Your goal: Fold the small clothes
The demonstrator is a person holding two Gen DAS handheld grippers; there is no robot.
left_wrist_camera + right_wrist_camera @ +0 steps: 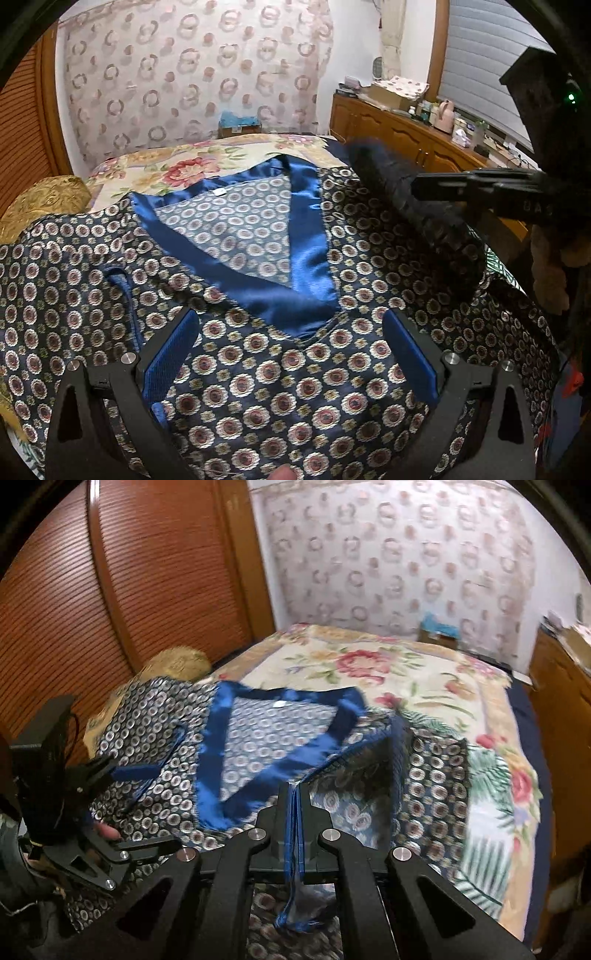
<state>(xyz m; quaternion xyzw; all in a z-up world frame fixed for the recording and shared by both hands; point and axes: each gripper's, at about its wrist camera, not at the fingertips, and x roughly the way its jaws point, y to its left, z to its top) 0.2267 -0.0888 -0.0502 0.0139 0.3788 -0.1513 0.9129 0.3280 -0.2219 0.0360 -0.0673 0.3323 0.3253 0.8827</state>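
Showing only rightward: fingers (294, 812) pinching garment (258, 738).

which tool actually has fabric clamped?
The right tool: fingers pinched shut on the patterned garment, lifting its blue-trimmed edge. The left tool hovers open above it.

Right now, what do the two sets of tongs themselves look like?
Both match: black angular frames with triangular cutouts and round silver bolt heads. The left tongs carry flat, finely textured blue pads. The right tongs have the same black linkage and silver bolts. A thin black cable loops off the left unit's body in the right wrist view.
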